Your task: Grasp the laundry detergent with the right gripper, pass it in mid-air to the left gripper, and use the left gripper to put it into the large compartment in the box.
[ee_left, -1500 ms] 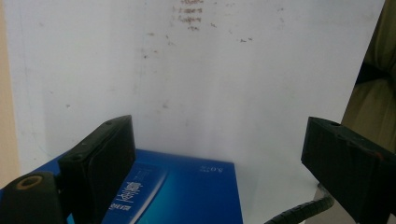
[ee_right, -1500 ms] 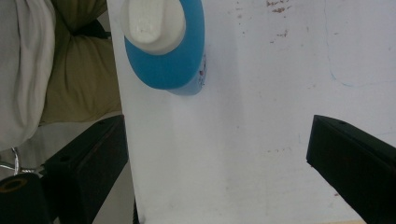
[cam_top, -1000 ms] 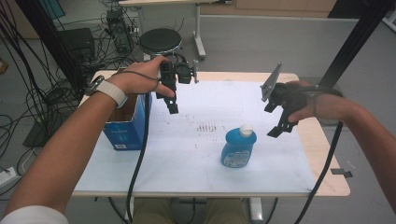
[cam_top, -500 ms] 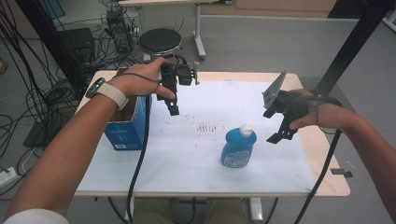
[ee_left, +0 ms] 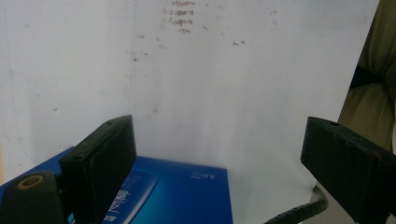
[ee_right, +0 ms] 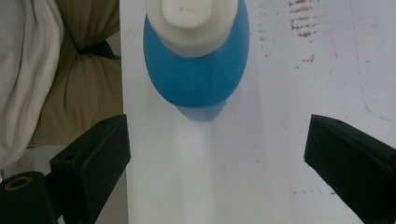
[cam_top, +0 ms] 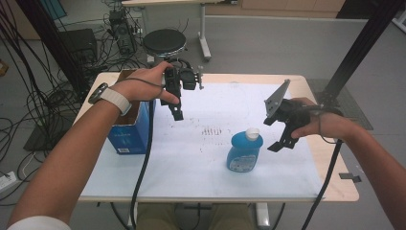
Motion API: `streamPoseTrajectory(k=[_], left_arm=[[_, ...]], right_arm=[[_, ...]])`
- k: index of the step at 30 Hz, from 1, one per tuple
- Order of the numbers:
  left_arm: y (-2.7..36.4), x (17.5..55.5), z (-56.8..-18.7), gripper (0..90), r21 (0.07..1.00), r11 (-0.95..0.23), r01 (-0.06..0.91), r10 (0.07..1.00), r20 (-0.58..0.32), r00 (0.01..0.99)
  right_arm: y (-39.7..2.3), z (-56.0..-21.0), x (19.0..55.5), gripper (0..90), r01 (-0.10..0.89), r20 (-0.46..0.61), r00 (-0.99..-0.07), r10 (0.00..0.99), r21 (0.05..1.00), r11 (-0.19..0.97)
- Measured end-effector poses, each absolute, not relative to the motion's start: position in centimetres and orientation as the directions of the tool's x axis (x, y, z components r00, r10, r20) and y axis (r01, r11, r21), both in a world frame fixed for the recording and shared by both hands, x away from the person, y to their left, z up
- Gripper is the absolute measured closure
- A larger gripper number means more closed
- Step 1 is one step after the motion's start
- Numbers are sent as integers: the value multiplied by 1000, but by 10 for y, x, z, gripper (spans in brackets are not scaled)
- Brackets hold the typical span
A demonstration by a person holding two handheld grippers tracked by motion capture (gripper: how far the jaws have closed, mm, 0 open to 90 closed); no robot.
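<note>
From the high view the whole bench (cam_top: 306, 191) is laid out, white sheet over it, the blue bottle (cam_top: 244, 151) standing upright near its middle-front, the blue box (cam_top: 128, 129) at the left edge; the right gripper view looks straight down on the bottle's white cap (ee_right: 190, 21) and rounded blue shoulders, with olive cloth (ee_right: 77, 88) past the bench edge; the left gripper view catches the box top. The right tongs (cam_top: 280, 132) hang released just beside the bottle, apart from it; the left tongs (cam_top: 176, 108) are released above the sheet.
</note>
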State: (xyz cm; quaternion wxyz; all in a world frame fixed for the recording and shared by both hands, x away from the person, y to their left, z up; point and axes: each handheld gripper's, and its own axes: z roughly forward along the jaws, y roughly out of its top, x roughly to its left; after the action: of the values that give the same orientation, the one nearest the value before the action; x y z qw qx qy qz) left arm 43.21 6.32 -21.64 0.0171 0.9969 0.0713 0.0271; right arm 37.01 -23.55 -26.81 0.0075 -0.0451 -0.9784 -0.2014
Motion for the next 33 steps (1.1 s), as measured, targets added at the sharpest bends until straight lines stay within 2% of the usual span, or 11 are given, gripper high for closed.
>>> streamPoseTrajectory(k=[33], left_arm=[[65, 432, -228, 108, 47, -988, 150, 152, 42, 987]], right_arm=[[-232, -299, 362, 74, 78, 28, -997, 74, 470, 879]])
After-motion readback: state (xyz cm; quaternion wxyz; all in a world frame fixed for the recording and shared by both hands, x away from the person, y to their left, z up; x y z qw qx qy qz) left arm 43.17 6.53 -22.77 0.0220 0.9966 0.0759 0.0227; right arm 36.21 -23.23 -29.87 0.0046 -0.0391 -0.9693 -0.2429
